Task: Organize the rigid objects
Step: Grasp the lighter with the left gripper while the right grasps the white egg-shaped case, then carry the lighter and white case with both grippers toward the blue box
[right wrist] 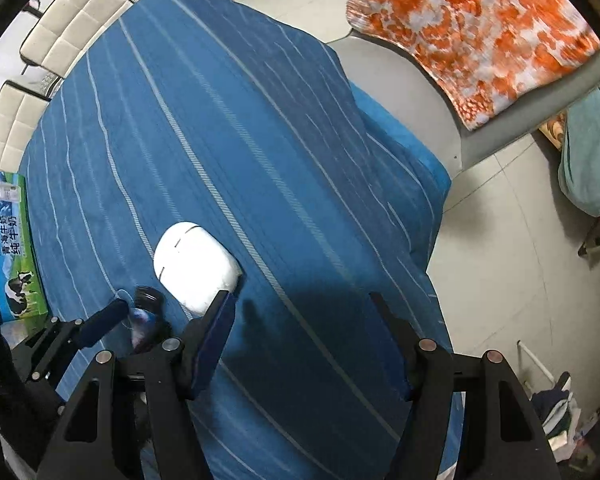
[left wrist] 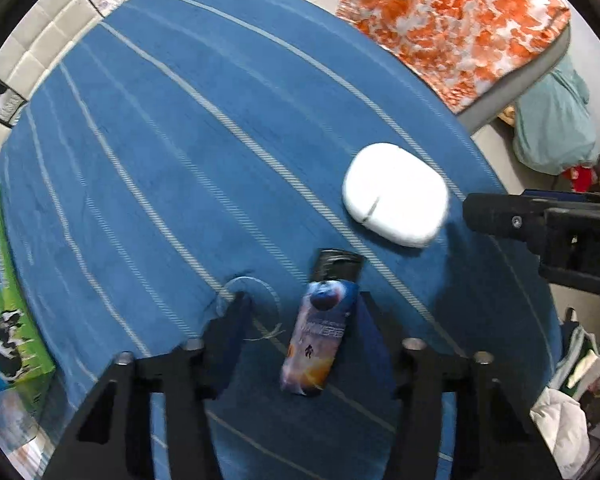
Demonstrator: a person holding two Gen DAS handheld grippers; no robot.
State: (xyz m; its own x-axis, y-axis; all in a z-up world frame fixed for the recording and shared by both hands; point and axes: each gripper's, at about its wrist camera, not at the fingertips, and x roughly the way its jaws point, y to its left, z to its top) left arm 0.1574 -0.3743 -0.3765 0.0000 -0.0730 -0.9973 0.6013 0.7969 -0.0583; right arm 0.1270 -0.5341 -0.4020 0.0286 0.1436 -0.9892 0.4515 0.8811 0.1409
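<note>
A blue striped cloth point(left wrist: 204, 168) is spread over the worktop. Near its right edge a bottle point(left wrist: 320, 332) is seen between the fingers of the left hand-held gripper point(left wrist: 304, 312), which is released; the right finger lies against the bottle, the left stands apart from it. A white case point(left wrist: 396, 194) is laid just beyond the bottle's black cap. A clear disc point(left wrist: 252, 292) lies beside the left finger. The right hand-held gripper point(right wrist: 300, 300) is held released over bare cloth beside the case, near the edge above the tiled floor point(right wrist: 496, 248). A milk carton box point(right wrist: 10, 240) is placed at the left edge. Open cloth extends toward the far edge.
</note>
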